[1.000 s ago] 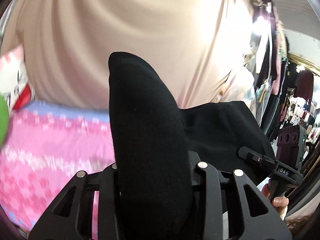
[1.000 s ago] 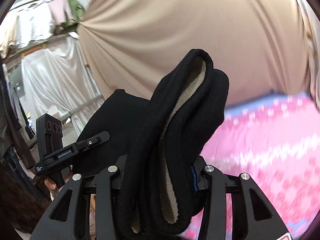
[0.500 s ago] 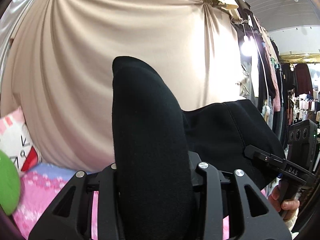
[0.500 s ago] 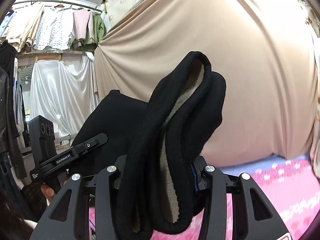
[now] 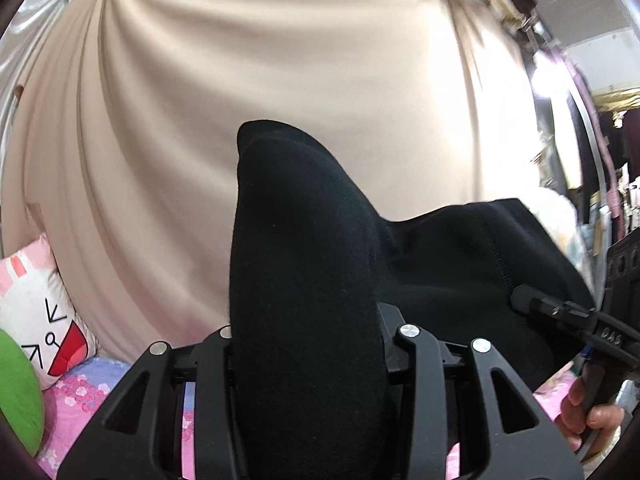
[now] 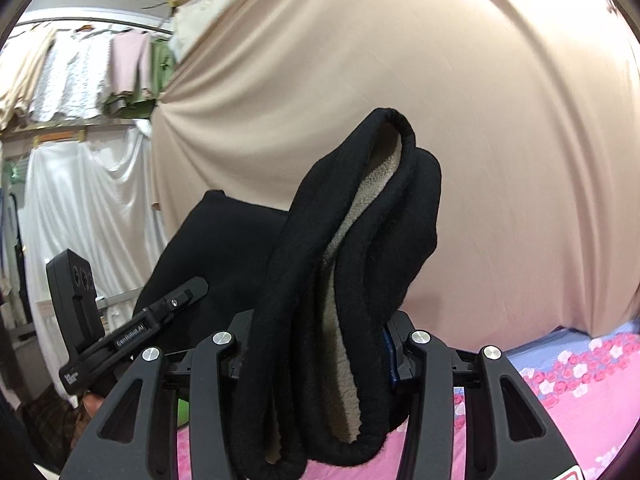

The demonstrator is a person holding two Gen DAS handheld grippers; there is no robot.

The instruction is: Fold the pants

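Observation:
The black pants (image 5: 304, 240), lined with beige fleece (image 6: 344, 248), hang in the air between my two grippers. In the left wrist view my left gripper (image 5: 312, 340) is shut on a thick bunched fold that stands up between its fingers and hides the pads. The cloth stretches right toward my right gripper (image 5: 560, 316), which a hand (image 5: 588, 420) holds. In the right wrist view my right gripper (image 6: 320, 340) is shut on a doubled edge of the pants (image 6: 380, 208). From there the cloth runs left to the left gripper (image 6: 160, 312). Both grippers point level.
A beige curtain (image 5: 280, 60) fills the background close ahead. A pink floral bed cover (image 6: 580, 392) lies below. At the left edge sit a cartoon pillow (image 5: 36, 312) and a green object (image 5: 16, 392). Hanging clothes (image 6: 80, 72) and a white sheet (image 6: 88, 208) are at the far left.
Both grippers have risen with the pants still held. The bed cover has dropped toward the bottom of both views and the curtain now fills most of them.

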